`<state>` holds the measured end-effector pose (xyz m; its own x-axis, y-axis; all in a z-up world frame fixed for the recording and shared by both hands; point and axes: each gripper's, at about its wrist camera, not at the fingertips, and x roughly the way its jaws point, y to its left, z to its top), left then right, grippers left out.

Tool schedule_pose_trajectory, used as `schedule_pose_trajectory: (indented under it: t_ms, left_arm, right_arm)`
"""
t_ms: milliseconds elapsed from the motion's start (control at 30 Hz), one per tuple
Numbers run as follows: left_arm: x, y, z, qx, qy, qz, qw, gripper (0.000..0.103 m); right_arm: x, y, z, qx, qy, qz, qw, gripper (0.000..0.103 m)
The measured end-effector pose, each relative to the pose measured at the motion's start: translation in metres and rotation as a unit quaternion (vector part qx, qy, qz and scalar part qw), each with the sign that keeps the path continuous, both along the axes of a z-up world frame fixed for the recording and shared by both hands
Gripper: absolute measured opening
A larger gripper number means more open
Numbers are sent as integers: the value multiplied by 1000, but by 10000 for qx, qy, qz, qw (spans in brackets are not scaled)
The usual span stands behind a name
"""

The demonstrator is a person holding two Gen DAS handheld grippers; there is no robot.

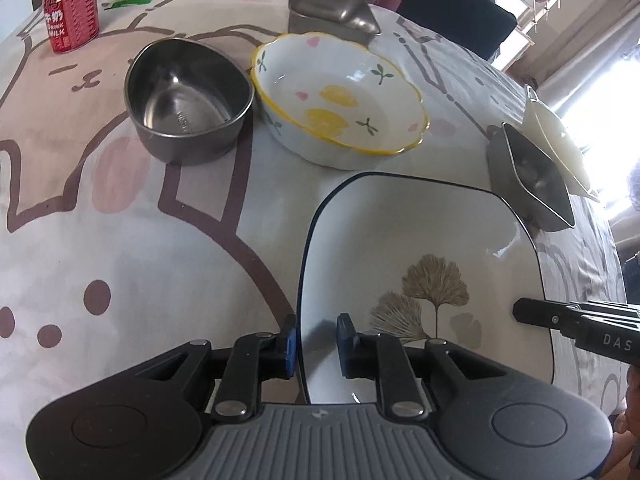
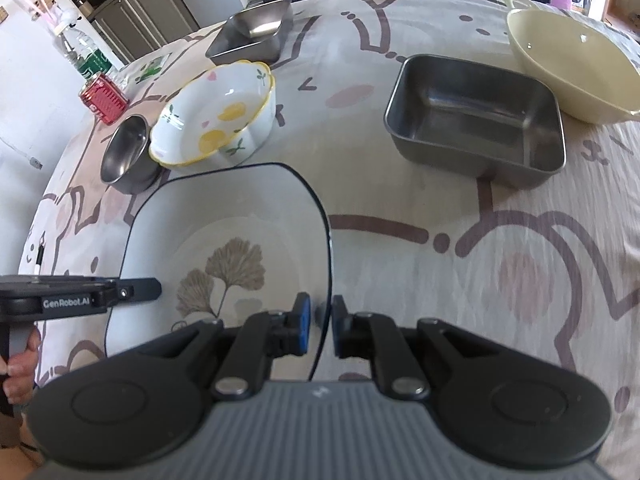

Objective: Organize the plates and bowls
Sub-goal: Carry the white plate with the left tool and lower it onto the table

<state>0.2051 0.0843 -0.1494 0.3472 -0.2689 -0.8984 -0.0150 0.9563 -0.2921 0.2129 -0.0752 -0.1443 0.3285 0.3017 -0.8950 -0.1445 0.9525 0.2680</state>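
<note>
Square plate [image 1: 424, 240] on tabletop [image 1: 140, 240], near side of flowered bowl [image 1: 340, 104]. My left gripper [image 1: 316, 344] and right gripper [image 2: 318, 328] each straddle a rim, not yet clamped. Glazed ceramic: stiff, slippery, breakable; pinch rims firmly.

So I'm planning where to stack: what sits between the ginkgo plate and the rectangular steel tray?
Nothing: in the right wrist view only bare tablecloth separates the ginkgo plate from the rectangular steel tray.

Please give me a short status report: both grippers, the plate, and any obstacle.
Left gripper and right gripper each straddle an opposite rim of the ginkgo plate, jaws not closed. Plate on the tablecloth. Flower bowl and square steel tray close behind.
</note>
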Motion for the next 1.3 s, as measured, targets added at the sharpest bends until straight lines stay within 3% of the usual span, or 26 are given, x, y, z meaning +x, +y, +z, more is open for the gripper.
schedule_pose_trajectory:
  t_ms: [433, 900, 1300]
  left_arm:
    - [3, 2, -2, 57, -94, 4, 9999, 23]
    - [4, -8, 1, 391, -208, -392, 9982, 21]
    - [3, -7, 2, 405, -89, -418, 9983, 21]
  right_arm:
    - [5, 5, 1, -10, -73, -12, 10000, 14]
    - [6, 10, -11, -348, 146, 179, 9991, 14]
    - [13, 8, -13, -225, 137, 86, 9996, 13]
